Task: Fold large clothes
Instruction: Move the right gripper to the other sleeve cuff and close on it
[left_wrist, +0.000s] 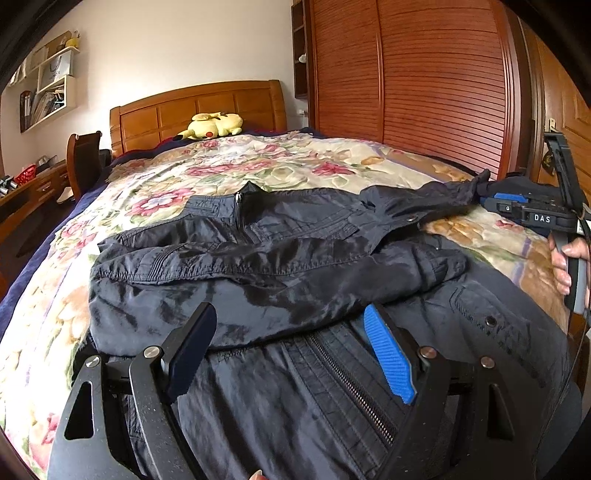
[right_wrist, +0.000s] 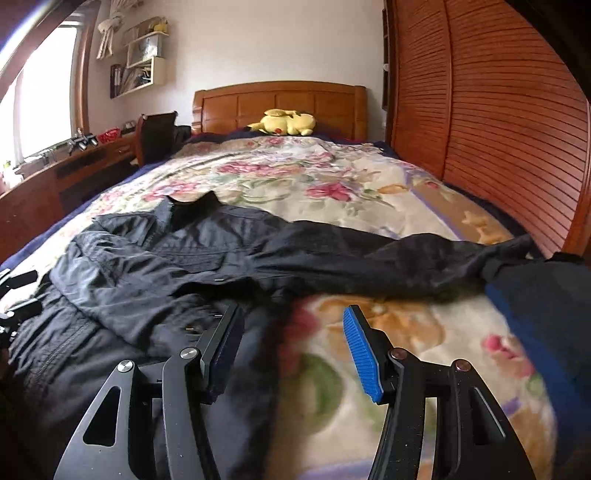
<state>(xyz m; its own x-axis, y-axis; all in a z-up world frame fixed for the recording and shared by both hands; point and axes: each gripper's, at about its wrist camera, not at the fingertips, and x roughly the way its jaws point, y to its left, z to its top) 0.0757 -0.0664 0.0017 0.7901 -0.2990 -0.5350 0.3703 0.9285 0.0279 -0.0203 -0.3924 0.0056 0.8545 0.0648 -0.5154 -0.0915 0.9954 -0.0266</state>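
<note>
A dark navy zip jacket (left_wrist: 280, 266) lies front up on the floral bedspread (left_wrist: 207, 162), collar toward the headboard. One sleeve is folded across its chest; the other sleeve (right_wrist: 406, 266) stretches out to the right. My left gripper (left_wrist: 291, 332) is open and empty, hovering over the jacket's lower front beside the zipper (left_wrist: 354, 387). My right gripper (right_wrist: 291, 332) is open and empty, low over the jacket's right edge and the bedspread (right_wrist: 406, 332). The right gripper also shows in the left wrist view (left_wrist: 532, 214), by the outstretched cuff.
A yellow plush toy (left_wrist: 214, 127) lies at the wooden headboard (left_wrist: 199, 107). A slatted wooden wardrobe (left_wrist: 424, 81) stands along the bed's right side. A desk and chair (right_wrist: 155, 136) stand at the left. A dark blue cloth (right_wrist: 546, 317) lies at the bed's right edge.
</note>
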